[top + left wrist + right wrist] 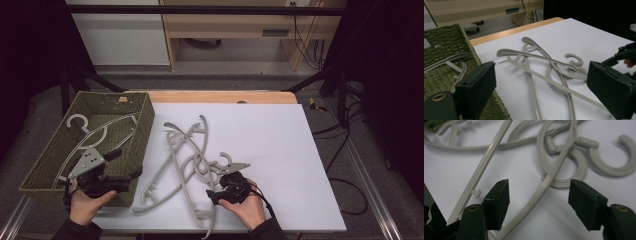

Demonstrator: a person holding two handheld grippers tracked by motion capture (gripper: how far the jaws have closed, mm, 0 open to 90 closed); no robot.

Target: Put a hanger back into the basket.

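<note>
The right gripper (539, 195), jaws apart around a hanger (544, 185) at lower middle, readies to grab; the left gripper (541, 82) waits wide.

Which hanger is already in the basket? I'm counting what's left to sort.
The hanger lying inside the green woven basket at the left. The other hangers lie tangled on the white sheet, outside the basket.

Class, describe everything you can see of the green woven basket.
The green woven basket is rectangular, open-topped, with sloping walls that look like wicker or cord. It stands upright at the table's left edge, beside the white sheet. One grey plastic hanger lies inside on its floor. The left gripper hovers at its near right corner; contact is unclear.
</note>
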